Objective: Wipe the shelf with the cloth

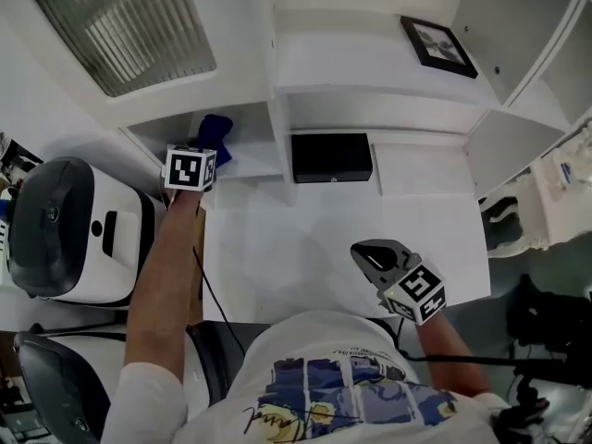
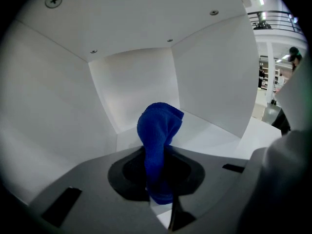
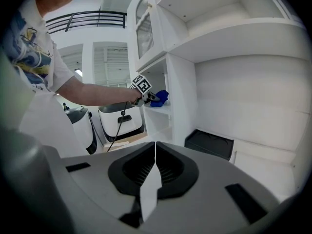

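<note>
blue cloth (image 2: 158, 130) pinched in left gripper (image 1: 211, 155) jaws, inside the small shelf (image 1: 252, 163) cubby; wiping step. right gripper (image 1: 372, 259) jaws closed on nothing, idle over counter (image 1: 277, 248). next probably: press cloth down, sweep across.

Head view: the left claw (image 1: 204, 162) hides its own jaws and the near part of the crumpled blue cloth (image 1: 219, 132); distant figures (image 2: 294, 57) at right are too small to tell.
</note>
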